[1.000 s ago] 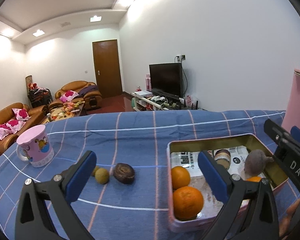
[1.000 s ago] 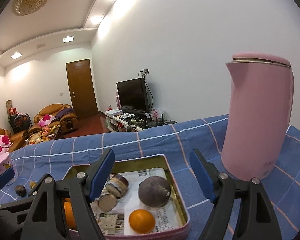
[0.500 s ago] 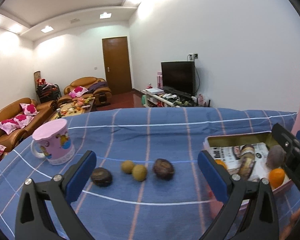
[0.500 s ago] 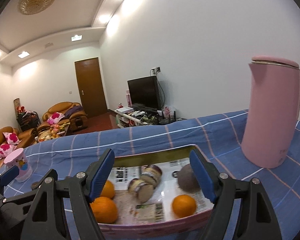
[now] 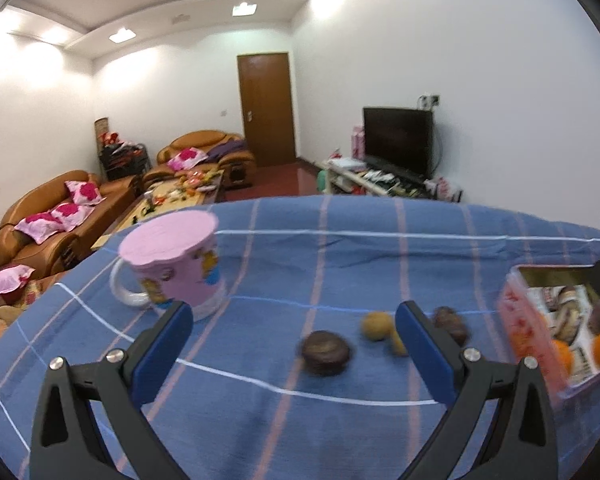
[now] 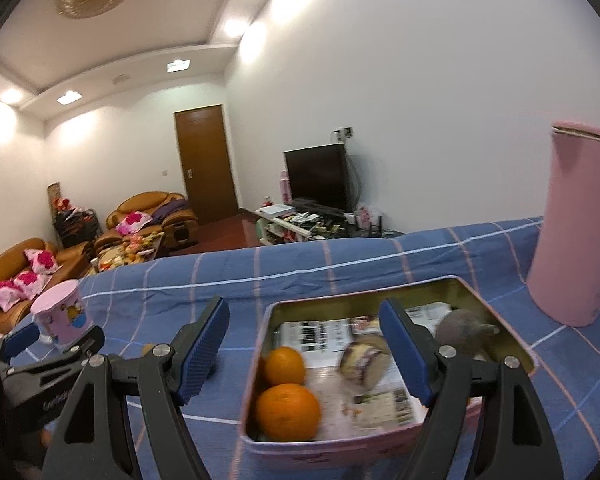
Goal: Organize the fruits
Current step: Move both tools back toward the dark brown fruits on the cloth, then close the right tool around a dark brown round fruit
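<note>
A blue checked cloth [image 5: 340,264] covers the table in a living room with brown sofas, a brown door and a black TV, and the cloth has lots of bare room up to its far edge. The left gripper [image 5: 294,350] has its jaws wide apart with nothing in them; between them lies one dark round fruit [image 5: 326,352], with two small yellow-green fruits [image 5: 376,325] and another dark fruit [image 5: 452,322] at about 2 o'clock from it, and a pink cartoon mug [image 5: 176,266] at 10 o'clock. The right gripper [image 6: 304,354] is wide apart and empty too, over the pink metal tin [image 6: 500,328], which holds two oranges [image 6: 288,406], a brown roll and a grey-purple fruit, with one tall pink jug [image 6: 572,232] at 2 o'clock.
</note>
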`<state>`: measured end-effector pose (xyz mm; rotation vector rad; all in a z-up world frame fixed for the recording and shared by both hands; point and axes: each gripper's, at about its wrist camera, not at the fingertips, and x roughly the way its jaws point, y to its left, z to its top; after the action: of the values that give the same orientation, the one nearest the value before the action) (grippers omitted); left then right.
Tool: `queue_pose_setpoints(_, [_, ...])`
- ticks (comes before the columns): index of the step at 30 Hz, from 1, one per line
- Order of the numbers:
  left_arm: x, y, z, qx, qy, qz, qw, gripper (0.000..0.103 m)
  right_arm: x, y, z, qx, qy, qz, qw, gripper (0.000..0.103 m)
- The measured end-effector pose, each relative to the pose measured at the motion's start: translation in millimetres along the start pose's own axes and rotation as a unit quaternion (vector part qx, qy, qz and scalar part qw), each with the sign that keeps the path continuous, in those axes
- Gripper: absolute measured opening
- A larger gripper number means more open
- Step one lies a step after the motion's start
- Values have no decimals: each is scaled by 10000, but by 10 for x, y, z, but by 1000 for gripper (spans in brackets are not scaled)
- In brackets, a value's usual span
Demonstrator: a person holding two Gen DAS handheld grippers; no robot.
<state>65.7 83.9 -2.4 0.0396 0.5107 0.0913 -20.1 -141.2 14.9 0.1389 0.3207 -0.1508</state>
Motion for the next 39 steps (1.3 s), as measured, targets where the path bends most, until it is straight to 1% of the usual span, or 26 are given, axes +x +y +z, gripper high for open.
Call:
queue_pose_setpoints(3, [128,220,6,-157,213,228,9994,103,47,170,-13,-192,67,206,9996,79])
queue_pose_setpoints(6, [216,384,15,-250,312,406,9984,103,157,364,-17,-409,217,397,9981,79])
queue_pose_setpoints(8, [263,491,11,-313,349,540,9974,103,289,520,-33,-599,475,512,9958,79])
queue_pose_setpoints(11, [299,590,11,-411,391,631,9964,103,499,711,-61,-855,883,629,9904,77])
queue_pose_setpoints(12, [306,610,11,-422,385,713,9958,103,541,801,-79,-978,997,595,9884,70])
queue_pose_setpoints(13, [310,613,14,-404,372,753,9956,103,614,878,-92,-1126,1127,608,9854,60])
queue_pose_setpoints(14, [314,606,16,-381,365,770,9956,103,681,934,-112,-1248,1258,648,9820,57])
queue_pose_setpoints(16, [305,566,13,-278,331,792,9959,103,800,1015,-142,-1426,1518,631,9760,54])
queue_pose_setpoints(20, [278,489,24,10,246,866,9959,103,1001,1059,-193,-1528,1963,490,9673,51])
queue_pose_setpoints(24, [247,513,31,45,252,807,9964,103,1199,1064,-274,-1566,2453,462,9556,41])
queue_pose_setpoints(26, [242,524,46,20,268,774,9966,103,1293,1087,-324,-1591,2672,483,9492,40])
queue_pose_setpoints(31, [247,503,40,82,311,744,9967,103,1387,1071,-314,-1472,2732,579,9489,39])
queue_pose_setpoints(34, [248,487,45,119,336,707,9969,103,1359,999,-305,-1234,2781,668,9503,38])
queue_pose_setpoints(37, [221,477,54,117,333,544,9979,103,1275,983,-315,-1164,2769,774,9507,37])
queue_pose_setpoints(39, [195,466,65,121,308,403,9986,103,1158,956,-315,-1022,2676,902,9538,37])
